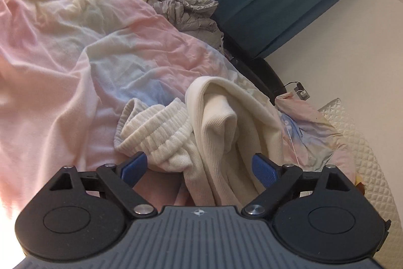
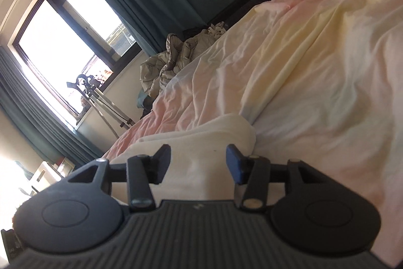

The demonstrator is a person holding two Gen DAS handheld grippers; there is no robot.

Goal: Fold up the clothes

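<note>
- Two hand-held grippers are seen low over a pastel bedsheet (image 1: 63,82).
- The left gripper (image 1: 199,168) is spread wide, with a crumpled cream garment (image 1: 226,132) lying loose between its pads.
- The right gripper (image 2: 197,161) is partly open above a white cloth (image 2: 214,135), unpinched.

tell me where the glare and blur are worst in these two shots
Left wrist view: sharp on the white sweater, with glare washing out the bedsheet at the lower left edge. Right wrist view: the window is blown out, and everything looks soft, the right gripper included.
</note>
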